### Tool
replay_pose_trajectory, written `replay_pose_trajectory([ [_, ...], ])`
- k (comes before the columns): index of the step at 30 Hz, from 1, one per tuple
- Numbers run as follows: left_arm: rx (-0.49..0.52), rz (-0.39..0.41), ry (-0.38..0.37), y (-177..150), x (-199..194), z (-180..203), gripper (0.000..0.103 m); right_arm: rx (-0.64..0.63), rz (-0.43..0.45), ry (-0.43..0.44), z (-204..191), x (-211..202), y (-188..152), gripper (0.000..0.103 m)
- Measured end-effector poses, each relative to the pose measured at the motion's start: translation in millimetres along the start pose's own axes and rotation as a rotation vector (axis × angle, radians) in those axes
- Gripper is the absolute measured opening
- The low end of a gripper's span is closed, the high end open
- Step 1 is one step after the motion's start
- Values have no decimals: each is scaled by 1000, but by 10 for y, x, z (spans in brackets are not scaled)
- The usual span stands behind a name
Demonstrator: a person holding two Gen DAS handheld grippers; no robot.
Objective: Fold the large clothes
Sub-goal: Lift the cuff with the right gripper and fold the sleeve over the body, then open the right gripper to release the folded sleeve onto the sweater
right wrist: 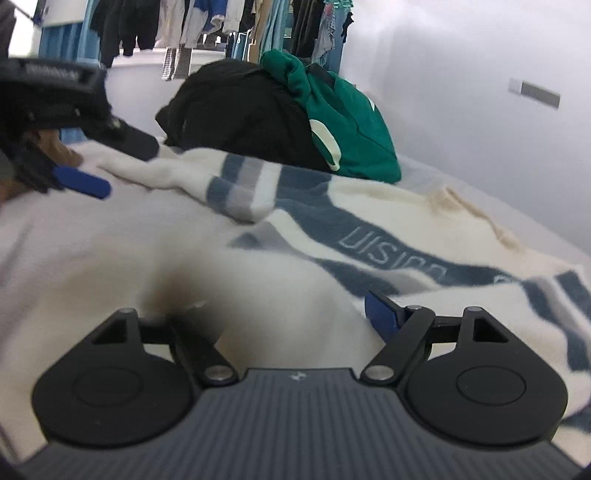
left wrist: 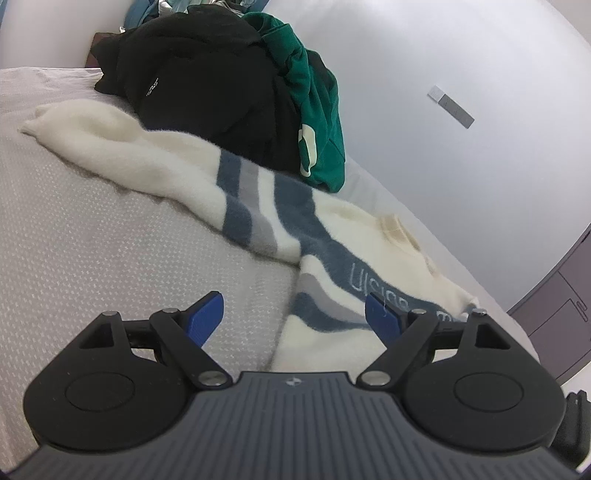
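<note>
Left claw (left wrist: 293, 317): jaws spread wide, nothing between the blue pads, hovering over the seam where sweater meets bed cover. Right claw (right wrist: 295, 317): jaws apart, right pad (right wrist: 382, 315) visible at 3 o'clock, left pad hidden under a blurred fold of white knit; fabric bulging into the gap, not pinched as far as can be told. Sweater (left wrist: 177, 166): cream fuzzy knit with blue and grey stripes and pale lettering, spread flat on the bed cover (left wrist: 92, 240), body running from 6 o'clock toward 3 o'clock in the left view, one sleeve stretched out to 10 o'clock, neckline at 3 o'clock. Judged soft, limp, fairly bulky, light for its size, not slippery, not fragile; likely to sag and drag if lifted by one point. Best taken at firm edges: sleeve cuff, shoulder seam or hem, pinching both layers together, one claw to each side. Beyond, at 12 o'clock: black garment (left wrist: 207, 81) heaped against a green garment (left wrist: 317, 122), both touching the sweater's far edge. Wall (left wrist: 443, 55) at 1 o'clock, with a small grey plate (left wrist: 450, 107). In the right view, hanging clothes (right wrist: 207, 22) at 12 o'clock; left claw seen at 9 o'clock, near the sleeve.
</note>
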State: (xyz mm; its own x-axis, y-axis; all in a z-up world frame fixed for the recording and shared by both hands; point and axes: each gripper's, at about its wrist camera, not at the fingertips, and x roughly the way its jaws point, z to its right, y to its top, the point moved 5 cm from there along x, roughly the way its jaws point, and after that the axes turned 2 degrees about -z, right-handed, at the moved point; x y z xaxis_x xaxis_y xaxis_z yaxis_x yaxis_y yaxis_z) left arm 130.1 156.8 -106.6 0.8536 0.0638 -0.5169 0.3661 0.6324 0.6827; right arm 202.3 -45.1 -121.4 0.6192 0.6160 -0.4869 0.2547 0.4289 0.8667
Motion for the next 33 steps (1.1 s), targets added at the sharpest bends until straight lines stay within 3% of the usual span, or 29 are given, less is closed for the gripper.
replay_pose_trajectory([
  [12,105,-72,-144,-280,31,436,83,273,-74,137,150,-578,-81,79],
  [17,114,-148,-209,-461,165,581,56,358,-75,141,286,-712,-123,79],
  [20,135,-197,-235,-577,261,656,45,355,-126,104,339,-670,-134,79],
  [26,313,-251,-124,-843,441,836,25,386,-144,52,502,-494,-191,75],
  [33,423,-323,-30,-1048,715,850,24,393,-177,-27,710,-274,-279,53],
])
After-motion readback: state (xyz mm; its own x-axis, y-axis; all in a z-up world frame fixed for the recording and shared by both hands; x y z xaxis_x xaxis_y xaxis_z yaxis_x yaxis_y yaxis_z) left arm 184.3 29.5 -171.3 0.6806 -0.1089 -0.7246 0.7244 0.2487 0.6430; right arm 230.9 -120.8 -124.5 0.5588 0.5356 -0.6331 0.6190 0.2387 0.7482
